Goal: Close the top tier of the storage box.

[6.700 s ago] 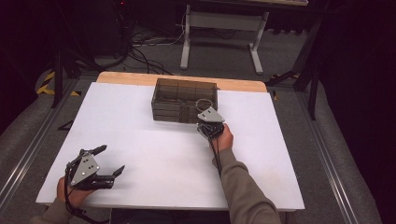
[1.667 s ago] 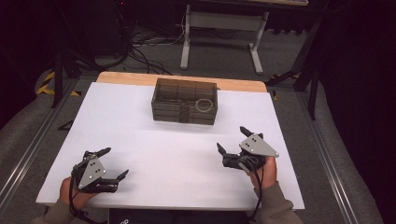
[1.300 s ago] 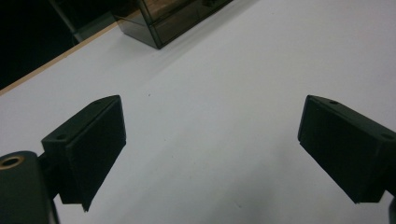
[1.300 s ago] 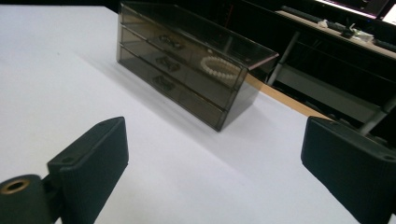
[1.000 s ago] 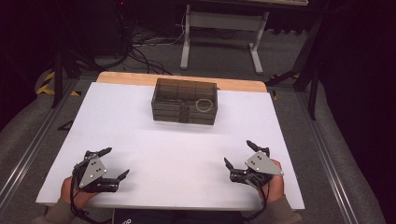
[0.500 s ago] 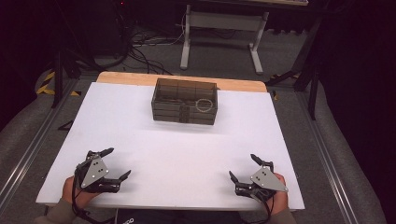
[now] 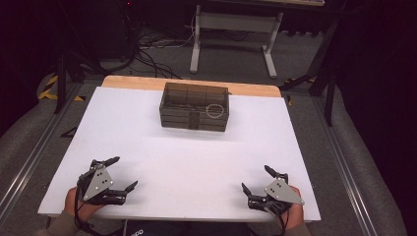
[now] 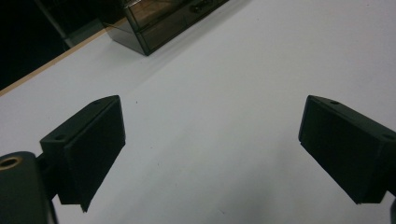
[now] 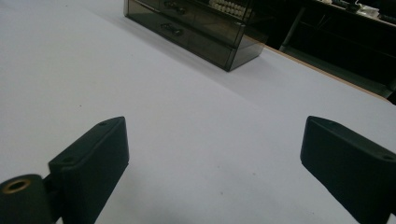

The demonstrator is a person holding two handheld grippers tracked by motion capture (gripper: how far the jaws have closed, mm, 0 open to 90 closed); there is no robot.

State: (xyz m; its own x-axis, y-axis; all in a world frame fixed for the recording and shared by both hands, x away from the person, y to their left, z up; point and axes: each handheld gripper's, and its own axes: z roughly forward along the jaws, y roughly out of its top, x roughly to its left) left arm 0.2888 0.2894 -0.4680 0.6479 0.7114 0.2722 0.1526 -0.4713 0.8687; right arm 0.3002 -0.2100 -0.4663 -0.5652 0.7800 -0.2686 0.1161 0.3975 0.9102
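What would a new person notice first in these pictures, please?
First, the dark see-through drawer box standing alone at the far middle of the white table, with a pale ring on its right part. Then the left gripper and right gripper, both open, at the near corners.

One drawer box (image 7: 194, 106), perhaps one ring (image 7: 215, 110)

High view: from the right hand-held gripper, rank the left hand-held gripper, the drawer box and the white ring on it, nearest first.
1. White ring, on the box top's right part.
2. Drawer box, far centre of the table.
3. Left hand-held gripper, near-left corner.
The right hand-held gripper sits near-right.
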